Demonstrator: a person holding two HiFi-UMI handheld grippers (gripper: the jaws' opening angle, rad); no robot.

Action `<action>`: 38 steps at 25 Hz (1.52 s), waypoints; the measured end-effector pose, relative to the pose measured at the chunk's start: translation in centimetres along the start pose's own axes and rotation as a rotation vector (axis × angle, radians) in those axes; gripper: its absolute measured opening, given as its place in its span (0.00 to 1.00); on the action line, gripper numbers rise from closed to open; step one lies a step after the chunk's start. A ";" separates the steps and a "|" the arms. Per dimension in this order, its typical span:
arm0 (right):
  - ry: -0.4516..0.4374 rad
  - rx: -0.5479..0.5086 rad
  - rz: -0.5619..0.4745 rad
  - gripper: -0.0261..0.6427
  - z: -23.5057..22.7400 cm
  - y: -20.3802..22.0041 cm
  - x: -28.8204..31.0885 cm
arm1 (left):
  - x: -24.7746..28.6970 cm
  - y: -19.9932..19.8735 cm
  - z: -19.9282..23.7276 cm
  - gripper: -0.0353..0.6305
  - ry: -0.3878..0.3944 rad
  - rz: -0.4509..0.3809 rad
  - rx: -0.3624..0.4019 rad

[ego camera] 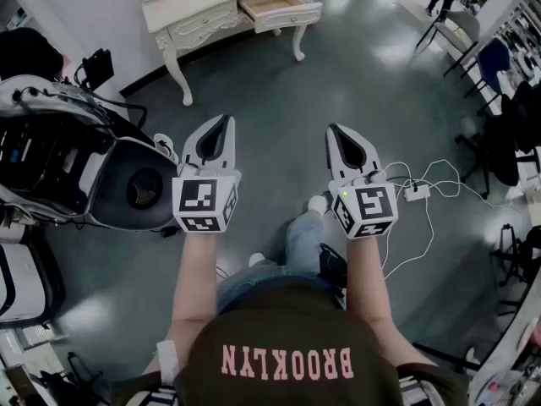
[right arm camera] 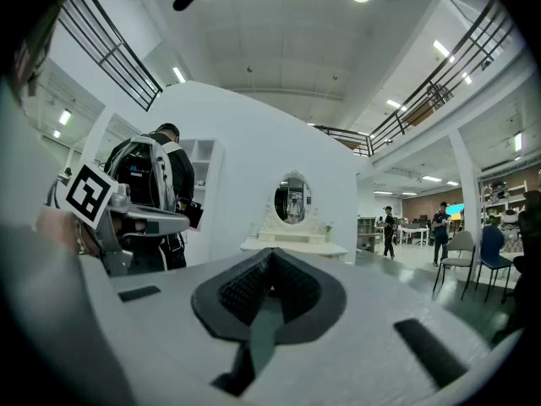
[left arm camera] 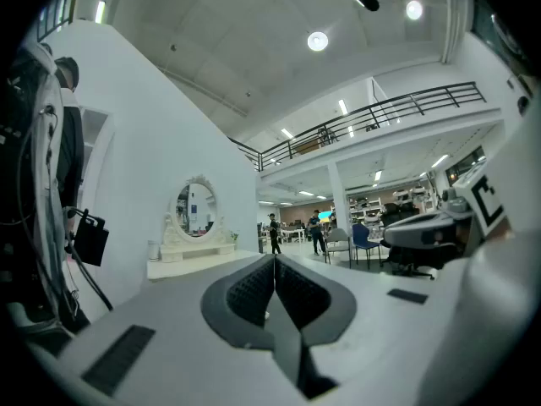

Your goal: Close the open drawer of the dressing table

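The white dressing table stands far ahead against the wall, and its drawer on the right side is pulled out. In the gripper views the table shows small and distant, with an oval mirror on top. My left gripper is shut, with nothing between its jaws. My right gripper is also shut and holds nothing. Both are held level side by side above the grey floor, well short of the table.
A big black-and-white machine stands close on the left. White cables lie on the floor at the right. Chairs line the right side, and people stand far off in the hall.
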State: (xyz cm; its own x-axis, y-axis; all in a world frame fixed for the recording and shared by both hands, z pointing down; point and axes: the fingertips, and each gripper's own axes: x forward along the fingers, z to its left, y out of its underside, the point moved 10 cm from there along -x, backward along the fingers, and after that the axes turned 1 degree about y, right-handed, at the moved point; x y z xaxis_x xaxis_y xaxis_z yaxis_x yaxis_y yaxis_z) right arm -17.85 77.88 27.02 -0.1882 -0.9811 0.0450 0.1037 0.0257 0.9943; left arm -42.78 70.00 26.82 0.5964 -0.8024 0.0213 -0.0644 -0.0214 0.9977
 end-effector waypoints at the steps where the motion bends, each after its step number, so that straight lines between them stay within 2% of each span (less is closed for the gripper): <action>1: 0.001 0.003 0.002 0.03 -0.5 0.0 0.7 | 0.9 -0.1 0.2 0.06 0.000 0.001 0.003; 9: 0.000 0.025 -0.001 0.03 -6.0 0.0 6.5 | 8.3 -0.9 0.8 0.06 -0.011 0.004 0.017; 15: -0.033 0.029 -0.010 0.03 -10.5 1.0 11.0 | 14.5 -0.5 0.6 0.06 -0.031 0.021 0.009; 30: -0.186 -0.010 0.012 0.03 -26.4 0.8 19.2 | 29.7 -1.9 -5.9 0.06 -0.146 0.031 -0.020; 38: -0.210 0.033 0.009 0.03 -28.7 2.0 22.8 | 32.9 -1.5 -5.7 0.06 -0.162 0.056 -0.001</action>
State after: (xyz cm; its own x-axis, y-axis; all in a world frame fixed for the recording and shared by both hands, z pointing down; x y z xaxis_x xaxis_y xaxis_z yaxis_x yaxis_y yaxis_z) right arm 6.12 50.09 27.27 -0.3871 -0.9194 0.0700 0.0754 0.0441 0.9962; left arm -18.48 47.05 26.39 0.4550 -0.8880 0.0667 -0.0936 0.0267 0.9953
